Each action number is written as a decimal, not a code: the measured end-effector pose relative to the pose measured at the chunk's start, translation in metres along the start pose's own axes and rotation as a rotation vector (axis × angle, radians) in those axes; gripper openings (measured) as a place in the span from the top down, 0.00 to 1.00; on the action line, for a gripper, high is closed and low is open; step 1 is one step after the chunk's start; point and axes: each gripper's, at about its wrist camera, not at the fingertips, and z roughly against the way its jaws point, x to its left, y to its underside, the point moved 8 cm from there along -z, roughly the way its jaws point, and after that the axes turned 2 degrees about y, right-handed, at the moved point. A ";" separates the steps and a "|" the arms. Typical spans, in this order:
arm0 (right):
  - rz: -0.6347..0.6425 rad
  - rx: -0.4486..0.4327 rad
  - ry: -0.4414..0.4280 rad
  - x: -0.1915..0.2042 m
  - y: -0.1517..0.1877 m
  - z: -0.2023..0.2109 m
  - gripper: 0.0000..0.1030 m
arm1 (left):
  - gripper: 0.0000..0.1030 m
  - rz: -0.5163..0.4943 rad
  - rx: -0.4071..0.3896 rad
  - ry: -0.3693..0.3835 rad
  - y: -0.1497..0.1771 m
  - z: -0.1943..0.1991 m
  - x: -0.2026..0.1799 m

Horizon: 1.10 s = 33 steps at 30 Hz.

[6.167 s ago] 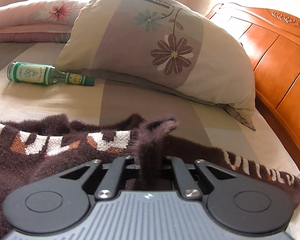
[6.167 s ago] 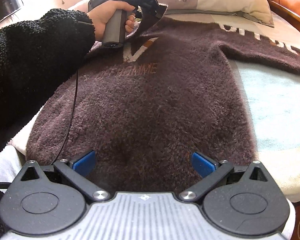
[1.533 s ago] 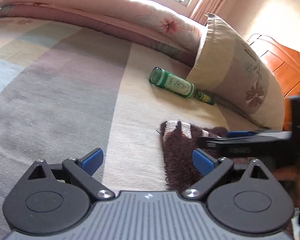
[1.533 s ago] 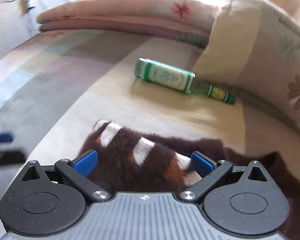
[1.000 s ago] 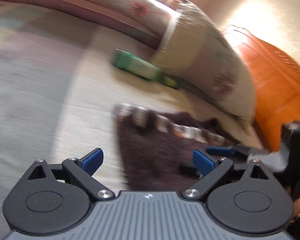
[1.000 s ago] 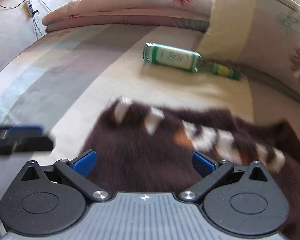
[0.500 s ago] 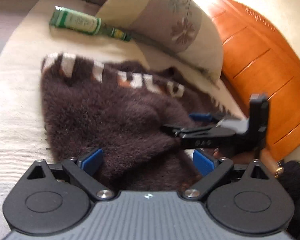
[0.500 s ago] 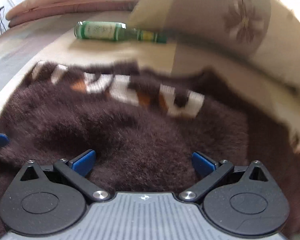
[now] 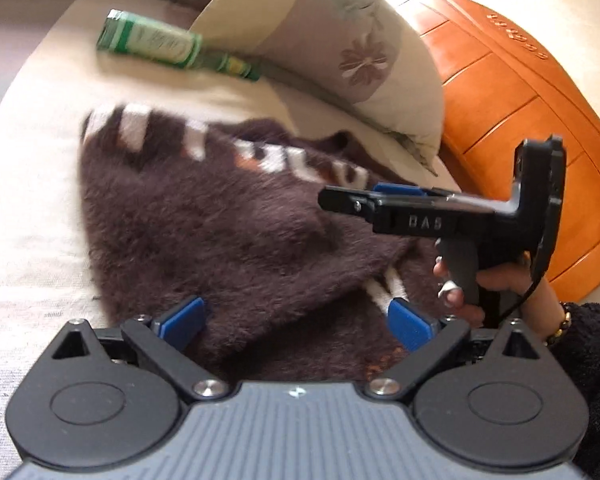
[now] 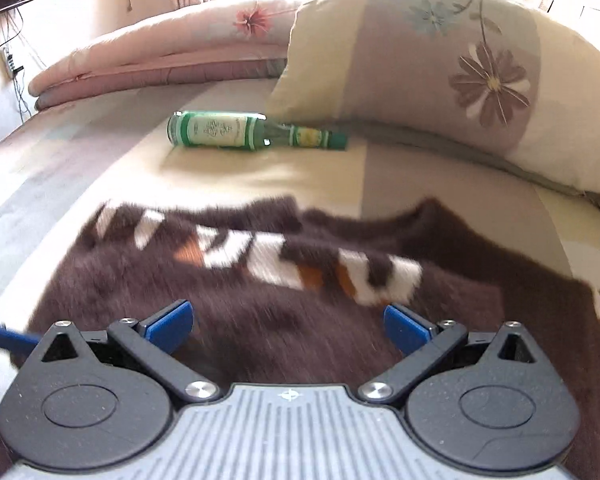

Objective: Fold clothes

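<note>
Sweater (image 9: 228,232) — brown, fuzzy, white lettering — lies bunched on striped bedsheet (image 9: 32,184), w/ floral pillow (image 10: 440,64) and green bottle (image 10: 240,130) beyond it. Left gripper (image 9: 296,320) and right gripper (image 10: 288,322) both sit over the fabric, jaws spread, nothing pinched. Right hand (image 9: 496,284) grips its handle nr the wood headboard (image 9: 540,120).

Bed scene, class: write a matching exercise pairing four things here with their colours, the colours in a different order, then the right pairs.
Things:
1. sweater
2. bottle
3. headboard
4. fingertips of the right hand-held gripper

Colours:
A. green
B. blue
C. dark brown
D. orange wood

Pairs: 1-C, 2-A, 3-D, 4-B
</note>
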 end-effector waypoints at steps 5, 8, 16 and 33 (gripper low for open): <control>0.052 0.088 0.039 0.003 0.023 -0.020 0.00 | 0.05 -0.011 -0.009 -0.013 -0.002 0.003 -0.005; 0.021 0.050 0.008 -0.001 0.025 0.006 0.00 | 0.05 -0.050 -0.014 -0.063 -0.001 0.003 -0.009; -0.024 0.108 0.074 -0.032 0.079 0.061 0.00 | 0.05 -0.188 -0.048 -0.180 0.000 0.009 -0.038; -0.113 0.032 0.121 -0.048 0.221 0.155 0.00 | 0.04 -0.306 0.059 -0.217 0.078 -0.018 -0.079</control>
